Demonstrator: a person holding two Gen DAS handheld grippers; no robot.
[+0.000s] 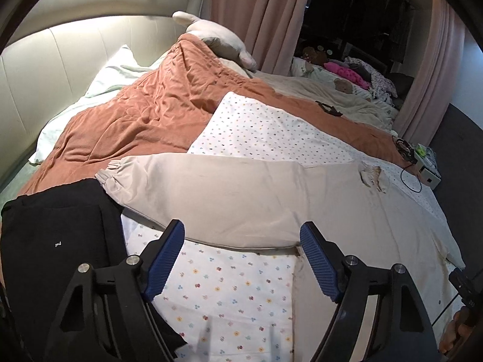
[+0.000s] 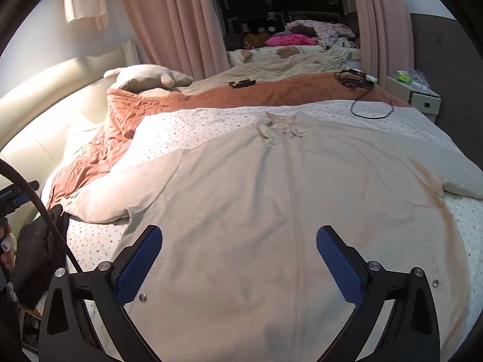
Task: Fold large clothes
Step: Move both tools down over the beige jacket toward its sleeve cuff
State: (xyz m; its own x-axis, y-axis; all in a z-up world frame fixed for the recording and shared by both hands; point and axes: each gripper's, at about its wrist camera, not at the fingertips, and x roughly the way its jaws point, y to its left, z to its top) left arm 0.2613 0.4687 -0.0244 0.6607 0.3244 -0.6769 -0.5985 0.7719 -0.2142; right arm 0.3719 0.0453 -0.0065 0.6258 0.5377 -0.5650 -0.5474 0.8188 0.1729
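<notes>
centrally, a beige jacket [image 2: 271, 199] lies spread front-up on a floral-dotted white sheet [image 1: 235, 295], its zip placket running straight from hem to a crumpled collar; its near hem is cut off by the lower frame edge in the right wrist view. one sleeve [image 1: 211, 193], smooth cotton with a gathered elastic cuff, stretches sideways toward a folded black garment [image 1: 54, 241], whose far side is hidden behind the left tool. left gripper [image 1: 241, 241]: jaws apart, ribbed blue pads clear of the cloth, poised over the sleeve's lower edge. right gripper [image 2: 238, 247]: jaws wide apart, nothing between them, above the jacket's lower front. behind, a wrinkled rust-orange quilt [image 1: 157, 105], a pale pillow and pink curtains [image 2: 169, 18]; items in the dark alcove beyond are hard to make out.
</notes>
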